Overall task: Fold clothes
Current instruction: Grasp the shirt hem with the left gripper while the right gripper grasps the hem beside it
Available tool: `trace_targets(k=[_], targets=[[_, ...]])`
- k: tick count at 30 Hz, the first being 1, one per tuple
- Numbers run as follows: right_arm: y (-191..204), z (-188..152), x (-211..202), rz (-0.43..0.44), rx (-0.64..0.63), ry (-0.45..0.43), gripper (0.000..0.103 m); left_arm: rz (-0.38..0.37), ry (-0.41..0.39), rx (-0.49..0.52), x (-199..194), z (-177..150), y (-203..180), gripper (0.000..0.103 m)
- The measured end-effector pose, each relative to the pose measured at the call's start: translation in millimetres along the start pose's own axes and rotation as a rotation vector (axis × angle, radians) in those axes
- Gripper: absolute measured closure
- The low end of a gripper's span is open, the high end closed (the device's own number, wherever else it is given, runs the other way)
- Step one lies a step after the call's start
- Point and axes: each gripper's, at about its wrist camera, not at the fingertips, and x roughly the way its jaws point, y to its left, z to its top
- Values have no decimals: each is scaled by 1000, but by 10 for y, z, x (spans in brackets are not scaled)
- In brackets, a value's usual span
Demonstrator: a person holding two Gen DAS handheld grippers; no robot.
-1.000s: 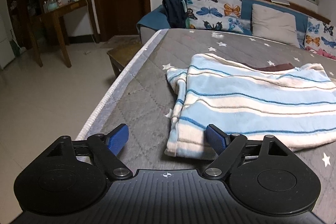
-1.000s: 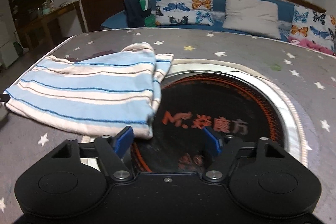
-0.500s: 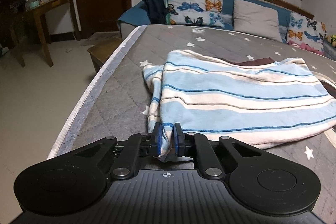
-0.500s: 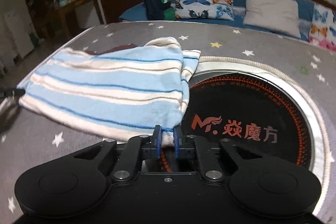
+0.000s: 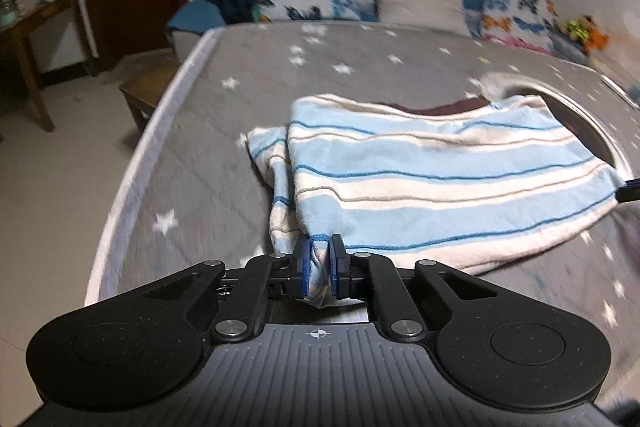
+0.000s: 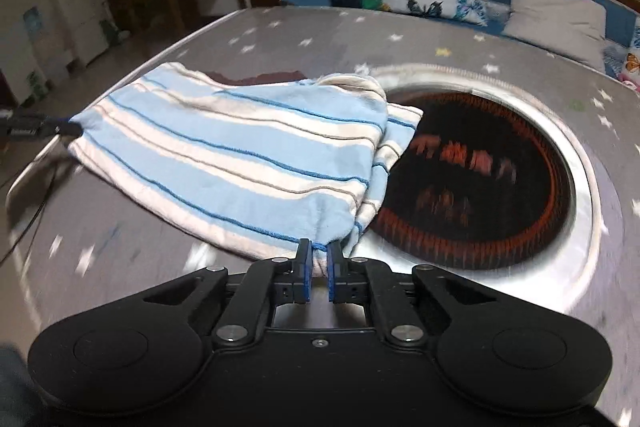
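Item: striped top (image 5: 436, 183), pale blue and cream, lying on the grey star-print table cover (image 5: 224, 163); its right end overlaps the round black hotplate (image 6: 480, 187) set into the table.

Grips, 2:
- Left gripper (image 5: 319, 263): jaws just closed, then eased slightly wider; clamped on the top's near left corner, cloth bunched between the blue pads.
- Right gripper (image 6: 318, 271): clenched on the near right corner, at the hotplate's edge.

Step in hand, as judged: lifting the near hem to fold it toward the far edge.

Handling notes: keep both corners level and the hem taut; carry across together; the right grip looks shallow, so avoid jerks; lay hem on far edge squarely.
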Motion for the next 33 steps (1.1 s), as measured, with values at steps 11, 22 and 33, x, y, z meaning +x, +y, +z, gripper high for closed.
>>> trace_targets(k=[11, 22, 33], targets=[[-128, 415, 91, -49, 1, -65, 62, 32, -35, -20, 181, 520, 23, 64], [-398, 871, 662, -58, 53, -76, 61, 48, 2, -50, 879, 1135, 91, 61], [-526, 977, 1087, -21, 80, -26, 60, 49, 34, -62, 1328, 1239, 182, 55]])
